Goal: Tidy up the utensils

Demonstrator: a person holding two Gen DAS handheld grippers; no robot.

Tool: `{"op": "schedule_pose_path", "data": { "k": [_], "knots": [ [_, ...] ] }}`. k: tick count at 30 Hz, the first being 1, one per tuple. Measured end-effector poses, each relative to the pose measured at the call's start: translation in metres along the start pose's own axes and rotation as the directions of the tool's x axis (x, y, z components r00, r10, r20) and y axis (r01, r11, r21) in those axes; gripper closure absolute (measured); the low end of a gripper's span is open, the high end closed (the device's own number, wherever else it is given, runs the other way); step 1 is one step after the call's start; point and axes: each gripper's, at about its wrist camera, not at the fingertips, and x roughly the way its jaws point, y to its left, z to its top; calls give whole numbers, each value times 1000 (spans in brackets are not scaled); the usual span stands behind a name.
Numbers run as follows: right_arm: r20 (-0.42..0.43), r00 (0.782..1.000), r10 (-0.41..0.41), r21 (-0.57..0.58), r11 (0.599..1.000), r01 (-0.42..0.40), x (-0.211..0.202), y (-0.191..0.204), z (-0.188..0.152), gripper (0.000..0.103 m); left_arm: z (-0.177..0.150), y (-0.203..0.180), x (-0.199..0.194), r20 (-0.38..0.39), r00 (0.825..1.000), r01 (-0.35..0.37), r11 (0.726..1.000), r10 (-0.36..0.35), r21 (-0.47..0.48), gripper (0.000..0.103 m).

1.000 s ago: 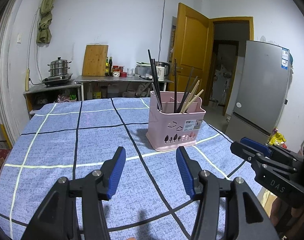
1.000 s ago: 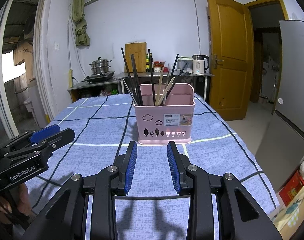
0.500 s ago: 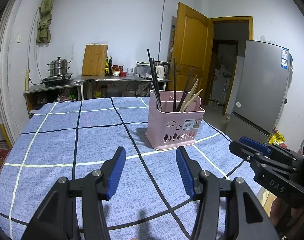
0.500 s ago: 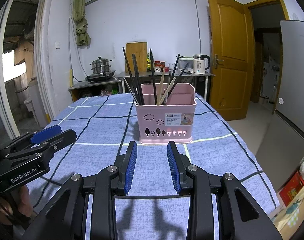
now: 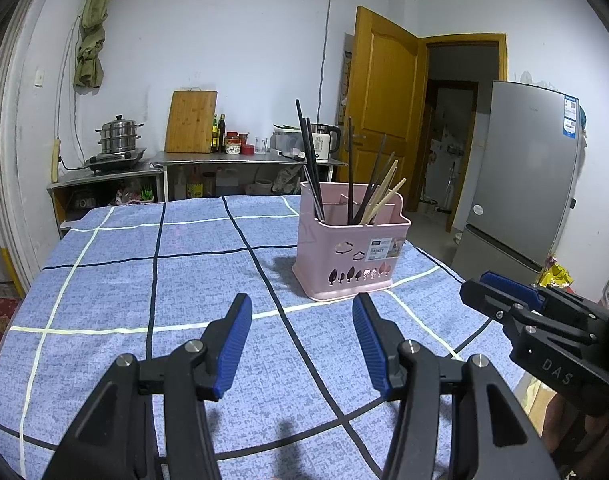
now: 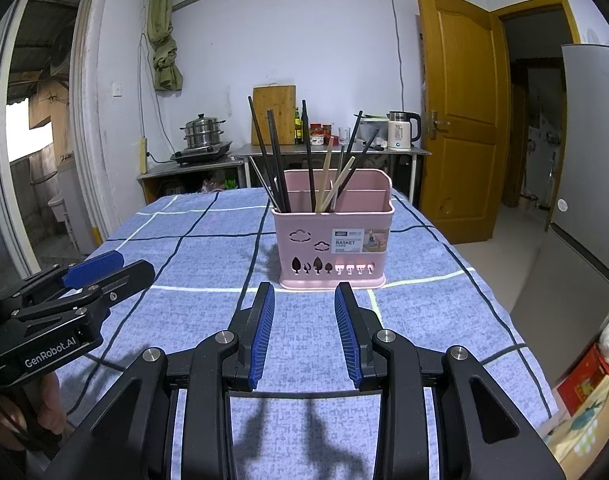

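you are facing a worktop covered in a blue checked cloth, and apart from one item nothing seems to be lying loose on the part you can see, so the sorting is looking close to finished, or else not yet begun on a mixed bundle; the frames alone are not settling which. the pink basket is standing upright toward the far middle of the cloth, directly ahead of your right claw and ahead and to the right of your left claw. inside it, the black chopsticks are leaning at the left end, while a few pale wooden chopsticks are sharing the middle section with more dark ones, so if sorting by kind is the aim, that mixing is what is remaining. both claws are hovering low over the cloth, well short of the basket, each with its blue pads apart and nothing between them, the left spread wider than the right. as for writing, the sticker on the basket front is reading "basket" with smaller print too fine to make out; the left tool's body is showing "genrobot.ai" in the right wrist view, and the right tool's body is showing "das" in the left wrist view.
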Motion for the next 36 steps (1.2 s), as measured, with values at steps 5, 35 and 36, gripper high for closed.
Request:
{"op": "schedule_pose_path", "data": {
  "k": [5,35,36],
  "knots": [
    [-2,1000,0,0,1000,0,0,0,0,71,0,0,-1,1,1000,-1,1000,1,1,48],
    [2,1000,0,-3,1000,0,-1,1,2,71,1,-4,1,15,1000,-25,1000,24,7,48],
    [2,1000,1,-4,1000,-1,-1,1,2,71,1,-5,1,15,1000,-25,1000,25,6,48]
  ]
}}
